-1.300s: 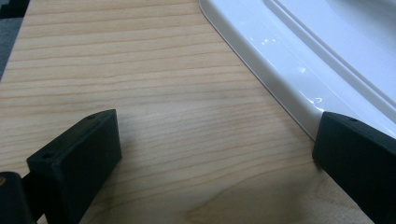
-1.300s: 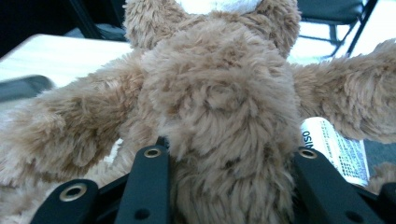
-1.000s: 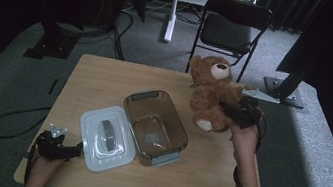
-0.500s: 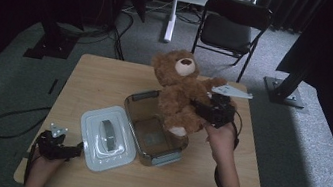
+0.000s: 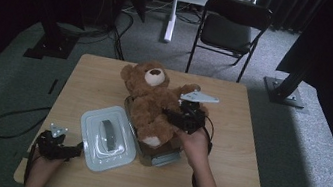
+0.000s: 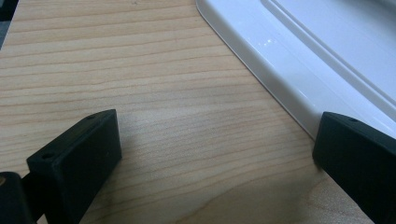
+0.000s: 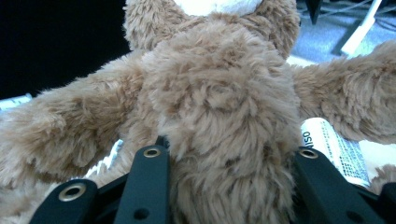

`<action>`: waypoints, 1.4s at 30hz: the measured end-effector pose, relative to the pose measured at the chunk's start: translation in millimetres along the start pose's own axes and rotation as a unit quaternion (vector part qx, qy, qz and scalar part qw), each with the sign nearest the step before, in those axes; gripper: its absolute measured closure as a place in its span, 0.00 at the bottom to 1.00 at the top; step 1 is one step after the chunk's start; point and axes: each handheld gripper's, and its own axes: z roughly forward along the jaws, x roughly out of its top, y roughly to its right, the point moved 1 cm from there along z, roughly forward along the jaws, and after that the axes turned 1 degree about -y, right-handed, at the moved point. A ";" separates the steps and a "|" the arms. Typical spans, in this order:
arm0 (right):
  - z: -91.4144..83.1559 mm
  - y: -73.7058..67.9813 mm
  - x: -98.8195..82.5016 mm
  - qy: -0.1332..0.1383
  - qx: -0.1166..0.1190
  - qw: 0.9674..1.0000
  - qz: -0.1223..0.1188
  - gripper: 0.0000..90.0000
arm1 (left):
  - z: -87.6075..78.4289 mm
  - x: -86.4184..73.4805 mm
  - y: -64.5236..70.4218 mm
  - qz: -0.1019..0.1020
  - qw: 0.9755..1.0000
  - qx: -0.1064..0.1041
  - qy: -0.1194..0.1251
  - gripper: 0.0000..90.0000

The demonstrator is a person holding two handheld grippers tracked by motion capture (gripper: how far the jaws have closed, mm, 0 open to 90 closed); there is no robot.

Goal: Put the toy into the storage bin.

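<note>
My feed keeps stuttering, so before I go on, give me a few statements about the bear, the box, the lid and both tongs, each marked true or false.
1. The right tongs grip the teddy bear by its body. True.
2. The teddy bear lies flat on the table, away from the container. False: it is held over the open container, feet downward.
3. The white lid sits on the container. False: it lies on the table beside the container, on its left in the high view.
4. The left tongs are open, with nothing between them. True: bare wood shows between the jaws, beside the lid's edge.
5. A folding chair stands beyond the table. True.
</note>
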 end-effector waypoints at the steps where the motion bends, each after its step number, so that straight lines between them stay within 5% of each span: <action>1: 3.6 -1.2 -4.2 -0.006 -0.001 1.000 0.000 0.71 | -0.1 0.0 0.0 0.000 1.000 0.000 0.000 0.02; 16: 28.9 -12.2 -51.7 -0.051 -0.013 0.998 -0.017 0.65 | -0.9 -0.9 0.3 -0.001 1.000 0.001 0.000 0.02; 20: 30.7 -15.3 -55.9 -0.058 -0.017 0.998 -0.014 0.54 | -0.9 -0.9 0.2 -0.001 1.000 0.001 -0.001 0.02; 24: 18.6 -14.8 -44.0 -0.047 0.001 0.999 0.009 0.36 | -0.9 -0.9 0.2 -0.001 1.000 0.001 -0.001 0.02; 32: -6.0 -8.1 -1.2 0.017 -0.002 0.999 0.029 0.25 | -1.0 -1.0 0.3 -0.001 1.000 0.001 -0.001 0.02; 42: 19.6 -4.4 35.1 0.005 0.014 0.999 0.036 0.15 | -1.4 -1.5 0.1 0.001 1.000 -0.001 0.000 0.02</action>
